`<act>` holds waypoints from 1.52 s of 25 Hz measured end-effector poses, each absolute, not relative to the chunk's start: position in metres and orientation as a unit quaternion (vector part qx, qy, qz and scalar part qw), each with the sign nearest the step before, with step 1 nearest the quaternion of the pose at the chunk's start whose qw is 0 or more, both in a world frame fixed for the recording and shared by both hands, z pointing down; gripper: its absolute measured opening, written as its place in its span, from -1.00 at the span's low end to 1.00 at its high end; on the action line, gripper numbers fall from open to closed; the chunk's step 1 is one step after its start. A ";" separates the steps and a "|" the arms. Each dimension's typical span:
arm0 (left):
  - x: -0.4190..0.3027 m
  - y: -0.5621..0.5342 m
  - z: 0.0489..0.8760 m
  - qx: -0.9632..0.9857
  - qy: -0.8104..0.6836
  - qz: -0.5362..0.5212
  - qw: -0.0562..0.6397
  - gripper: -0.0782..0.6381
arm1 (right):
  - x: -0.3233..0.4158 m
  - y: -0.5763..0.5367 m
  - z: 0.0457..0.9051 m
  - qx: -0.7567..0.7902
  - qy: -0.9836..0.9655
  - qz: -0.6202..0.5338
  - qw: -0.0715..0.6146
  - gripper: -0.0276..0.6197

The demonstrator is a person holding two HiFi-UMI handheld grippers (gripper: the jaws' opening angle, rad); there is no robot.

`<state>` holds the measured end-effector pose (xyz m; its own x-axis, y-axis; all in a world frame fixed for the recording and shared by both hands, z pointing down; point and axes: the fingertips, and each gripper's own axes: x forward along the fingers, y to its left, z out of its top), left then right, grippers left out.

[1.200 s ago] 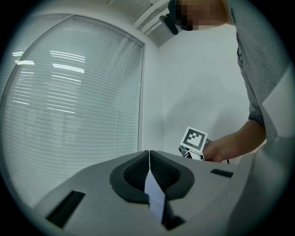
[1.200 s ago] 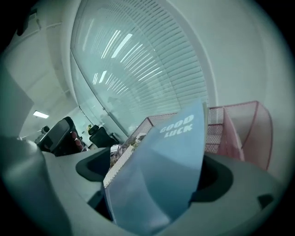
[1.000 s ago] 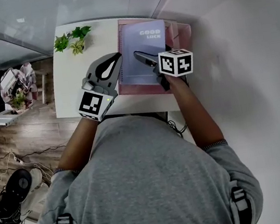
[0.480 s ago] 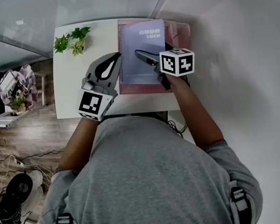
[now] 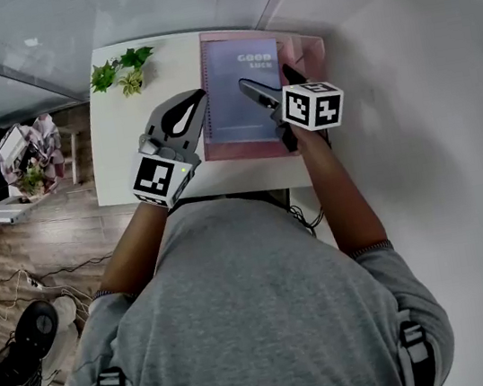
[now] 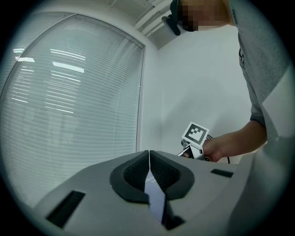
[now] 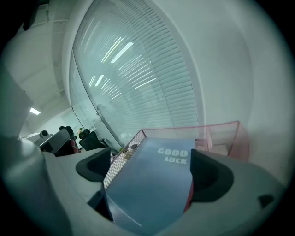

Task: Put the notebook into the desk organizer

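Greenery from a small plant [image 5: 122, 70] is sitting at the back left corner of the white worktop [image 5: 139, 149], playing no part. Just right of it, the left gripper [image 5: 198, 99] is pinching the left edge of the notebook [image 5: 236, 75]: in its own view the jaws are meeting on a thin blue sliver of it. The blue notebook is hanging over the pink mesh desk organizer [image 5: 314, 49], which is occupying the worktop's back right corner. The right gripper [image 5: 271, 81] is holding the notebook's near right part, its jaws standing wide with the cover filling the gap between the pads. Judging by the right gripper view, the notebook is tilting above the organizer's mesh wall, not yet resting inside, so lowering it in and releasing both grips are remaining
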<state>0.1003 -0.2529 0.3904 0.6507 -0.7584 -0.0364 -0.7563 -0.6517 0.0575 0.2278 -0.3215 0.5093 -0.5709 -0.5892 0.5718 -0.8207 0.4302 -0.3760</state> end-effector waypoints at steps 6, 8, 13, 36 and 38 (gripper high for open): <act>0.105 -0.252 0.391 0.912 -0.409 -0.028 0.019 -0.72 | 0.238 -0.321 0.491 0.439 -0.828 0.307 0.167 0.77; 0.108 -0.252 0.390 0.914 -0.405 -0.028 0.016 -0.71 | 0.241 -0.319 0.485 0.440 -0.831 0.303 0.157 0.77; 0.133 -0.238 0.385 0.919 -0.394 -0.024 0.006 -0.71 | 0.260 -0.296 0.463 0.430 -0.850 0.269 0.142 0.73; 0.142 -0.227 0.382 0.931 -0.365 -0.015 -0.001 -0.71 | 0.249 -0.222 0.379 0.410 -0.911 0.021 0.046 -0.33; 0.142 -0.226 0.382 0.933 -0.361 -0.013 -0.002 -0.71 | 0.251 -0.218 0.376 0.417 -0.908 0.011 0.039 -0.43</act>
<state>0.1425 -0.2256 0.3825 0.7396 -0.6725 -0.0261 -0.6726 -0.7400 0.0053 0.2510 -0.2179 0.3763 -0.6497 -0.7559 0.0807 -0.7576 0.6525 0.0131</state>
